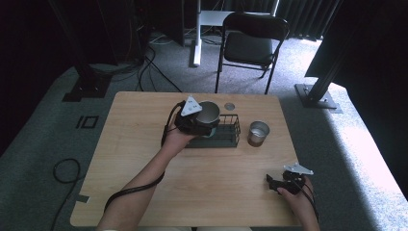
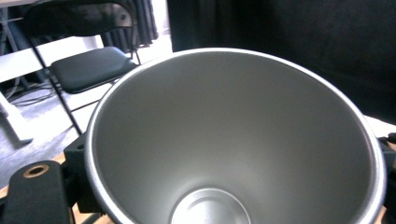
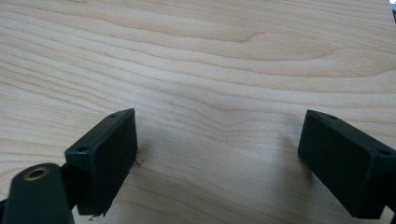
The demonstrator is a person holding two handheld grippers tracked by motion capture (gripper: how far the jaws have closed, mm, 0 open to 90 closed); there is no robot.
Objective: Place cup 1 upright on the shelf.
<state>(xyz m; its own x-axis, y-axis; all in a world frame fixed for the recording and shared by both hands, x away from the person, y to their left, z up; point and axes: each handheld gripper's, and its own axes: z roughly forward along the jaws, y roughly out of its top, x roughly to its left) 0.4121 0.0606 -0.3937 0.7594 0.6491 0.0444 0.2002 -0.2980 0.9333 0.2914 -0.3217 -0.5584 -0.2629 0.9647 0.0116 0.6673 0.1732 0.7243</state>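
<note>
At table centre-left, the left gripper holds a steel cup tipped over the black wire rack, jaws clamped on it; in the left gripper view the cup's inside is empty, no markings. Right of the rack stands a 2nd steel cup, w/ a small round lid behind. Far right, the right gripper has jaws wide open, nothing between, over bare wood table. No readable writing anywhere.

A lab or recording studio is being shown: a small wooden tabletop is being surrounded by black curtains and dark metal stand bases on grey carpet. Cables are being trailed across the floor, and a black folding chair is being kept behind the tabletop beside a white desk leg.
</note>
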